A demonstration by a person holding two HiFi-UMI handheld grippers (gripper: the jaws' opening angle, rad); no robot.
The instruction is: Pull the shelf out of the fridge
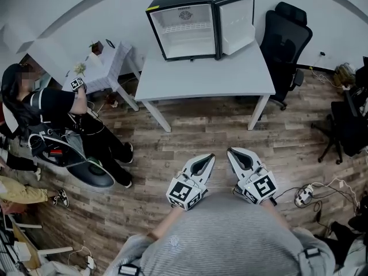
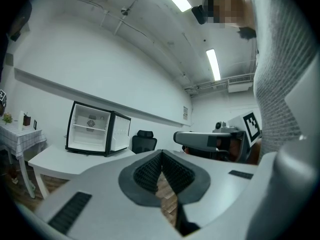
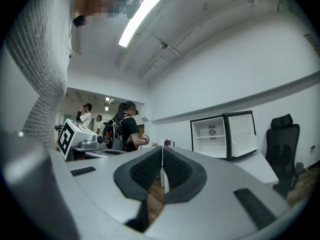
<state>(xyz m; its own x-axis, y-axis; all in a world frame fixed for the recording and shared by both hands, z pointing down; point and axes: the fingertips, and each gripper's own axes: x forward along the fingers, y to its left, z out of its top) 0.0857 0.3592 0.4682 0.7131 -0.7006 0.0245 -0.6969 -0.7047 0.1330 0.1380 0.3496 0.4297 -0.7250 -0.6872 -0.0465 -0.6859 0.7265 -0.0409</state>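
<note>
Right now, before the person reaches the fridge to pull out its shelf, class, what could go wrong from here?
1. The left gripper and right gripper are both shut; unless they open, they may bump the shelf.
2. The fridge seems just to stand on the table, so a pull might drag it forward.
3. The open door juts out at the right; the right gripper could knock it.

Fridge (image 1: 184, 30) sat on the far part of the table (image 1: 207, 79), with its door (image 1: 236, 22) swung open to the right. The shelf (image 2: 90, 128) lay inside it. The office chair (image 1: 284, 45) stood right of the table, the small table (image 1: 106, 68) to its left, and a person (image 1: 52, 114) nearer on the left. You stood well apart from the table, with the left gripper (image 1: 208, 157) just beside the right gripper (image 1: 233, 152).
</note>
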